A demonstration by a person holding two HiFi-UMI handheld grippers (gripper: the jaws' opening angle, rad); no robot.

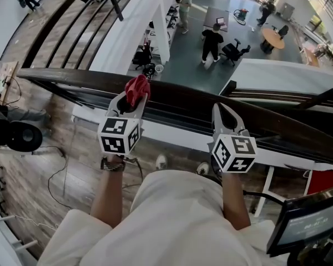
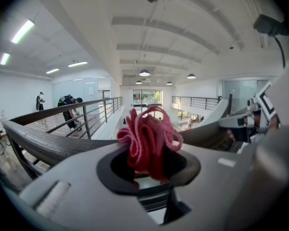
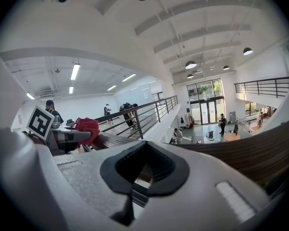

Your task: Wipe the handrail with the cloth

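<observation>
1 cloth (image 1: 137,87) in left gripper (image 1: 134,97), 1 empty right gripper (image 1: 218,107), 1 handrail (image 1: 183,101)

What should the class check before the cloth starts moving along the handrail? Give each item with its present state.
1. Cloth clamped in the left gripper: ok.
2. Cloth pressed onto the handrail: cannot tell; it sits over the rail, but contact is unclear.
3. Right gripper shut, empty and apart from the cloth: ok.
4. Handrail between the two grippers bare: ok.
5. Nobody below who a dropped cloth might hit: not ok; people stand on the lower floor.
</observation>
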